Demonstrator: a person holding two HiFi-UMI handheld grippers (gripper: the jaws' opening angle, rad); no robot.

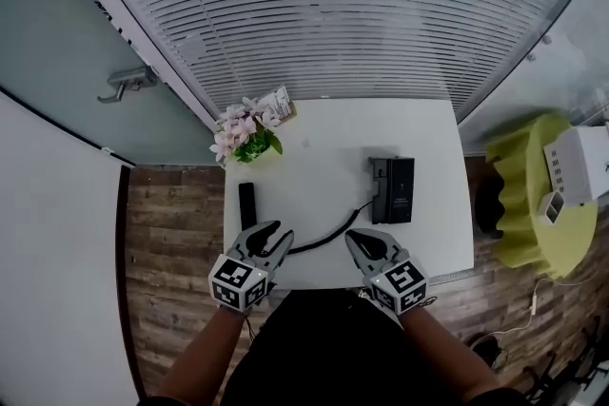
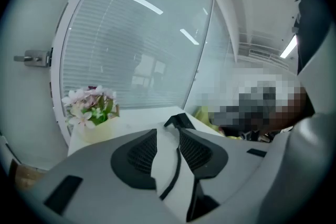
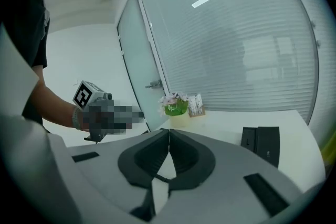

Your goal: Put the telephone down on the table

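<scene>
The black telephone base (image 1: pixel 392 189) lies on the white table (image 1: pixel 324 147), right of centre; it also shows as a base (image 3: pixel 261 141) in the right gripper view. The black handset (image 1: pixel 247 204) lies flat near the table's left edge. A dark cord (image 1: pixel 328 231) curves from the base toward the front edge. My left gripper (image 1: pixel 273 231) hovers over the front edge just right of the handset, jaws slightly apart and empty; the cord (image 2: pixel 173 176) shows through its gap (image 2: pixel 168 131). My right gripper (image 1: pixel 354 238) is shut and empty, tips touching (image 3: pixel 169 131).
A pot of pink flowers (image 1: pixel 245 133) and a small card stand (image 1: pixel 278 102) sit at the table's back left corner. A yellow-green stool (image 1: pixel 523 195) with a white box (image 1: pixel 580 162) stands to the right. Window blinds run behind the table.
</scene>
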